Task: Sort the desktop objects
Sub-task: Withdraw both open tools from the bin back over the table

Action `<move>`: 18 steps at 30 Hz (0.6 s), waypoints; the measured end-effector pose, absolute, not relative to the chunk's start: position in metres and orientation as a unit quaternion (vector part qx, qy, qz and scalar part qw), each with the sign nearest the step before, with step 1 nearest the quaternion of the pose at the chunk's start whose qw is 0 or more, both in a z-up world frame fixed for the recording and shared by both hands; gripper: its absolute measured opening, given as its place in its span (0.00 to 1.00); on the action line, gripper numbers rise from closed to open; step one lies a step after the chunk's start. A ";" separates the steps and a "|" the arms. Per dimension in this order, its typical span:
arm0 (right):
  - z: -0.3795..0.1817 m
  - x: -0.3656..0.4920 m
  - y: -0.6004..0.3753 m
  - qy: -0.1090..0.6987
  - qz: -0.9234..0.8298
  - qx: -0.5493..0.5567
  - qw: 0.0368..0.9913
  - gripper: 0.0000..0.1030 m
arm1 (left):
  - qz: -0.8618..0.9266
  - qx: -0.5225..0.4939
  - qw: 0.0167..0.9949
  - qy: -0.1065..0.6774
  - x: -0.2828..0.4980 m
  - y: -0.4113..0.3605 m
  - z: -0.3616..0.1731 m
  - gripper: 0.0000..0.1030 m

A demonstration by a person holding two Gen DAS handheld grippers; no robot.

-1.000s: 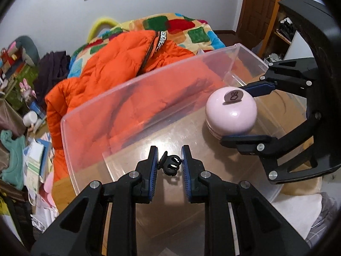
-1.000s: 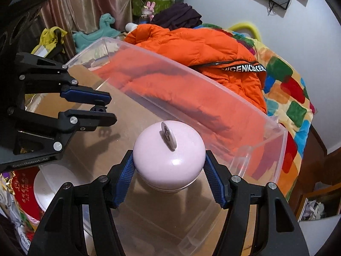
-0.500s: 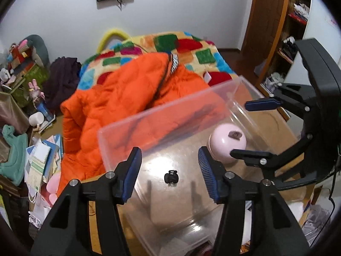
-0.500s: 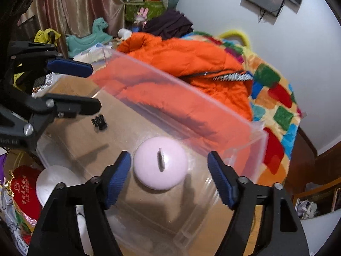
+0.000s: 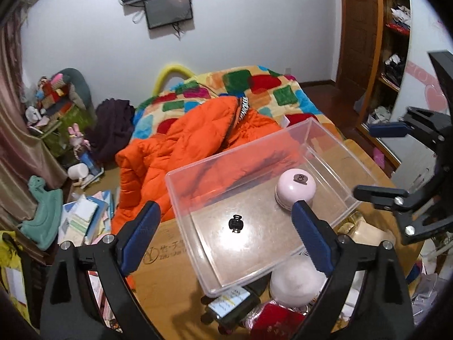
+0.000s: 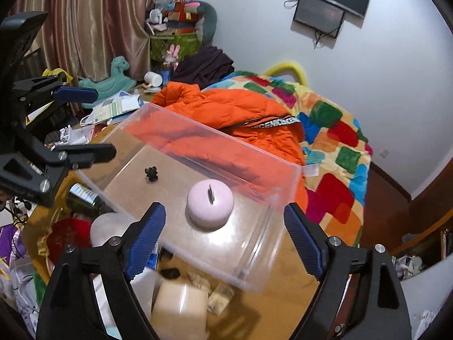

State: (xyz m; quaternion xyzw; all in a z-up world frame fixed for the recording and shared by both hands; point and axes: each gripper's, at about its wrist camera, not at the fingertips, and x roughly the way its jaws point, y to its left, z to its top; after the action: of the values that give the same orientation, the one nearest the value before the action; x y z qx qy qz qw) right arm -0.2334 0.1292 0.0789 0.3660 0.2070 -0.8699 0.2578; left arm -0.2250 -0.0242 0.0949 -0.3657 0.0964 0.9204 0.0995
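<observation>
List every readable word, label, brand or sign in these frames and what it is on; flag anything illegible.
"ENICEENICE" (partly legible): black-and-white band on the orange puffer jacket.
Rabbit symbol, no words: small tab on top of the pink round container.
Round "Y" logo with small print beside it, unreadable: brown cardboard sheet under the clear plastic bin.
Label with print, too blurred: dark bottle.

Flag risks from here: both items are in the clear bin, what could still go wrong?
1. The clear bin sits on clutter, with a near corner past a bottle; a knock from either hand-held gripper could tip it.
2. The pink round case lies loose and could slide if the bin tilts.
3. The small black hair clip is easy to miss under later items.
</observation>
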 end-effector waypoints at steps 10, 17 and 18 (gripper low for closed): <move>0.101 -0.183 0.156 0.183 -0.893 0.329 0.248 0.89 | 0.939 -0.325 0.056 0.102 -0.174 -0.028 0.113 0.97; 0.109 -0.155 0.167 0.175 -0.898 0.317 0.249 0.90 | 0.942 -0.316 0.049 0.099 -0.141 -0.035 0.119 0.99; 0.109 -0.151 0.170 0.173 -0.899 0.315 0.249 0.90 | 0.943 -0.316 0.048 0.099 -0.137 -0.036 0.119 0.99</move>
State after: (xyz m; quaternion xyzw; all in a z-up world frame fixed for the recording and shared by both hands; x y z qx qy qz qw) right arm -0.1508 0.1697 0.1087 0.3154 0.1733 -0.8990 0.2495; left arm -0.1369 -0.0360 0.1188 -0.3156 0.0986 0.9426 0.0475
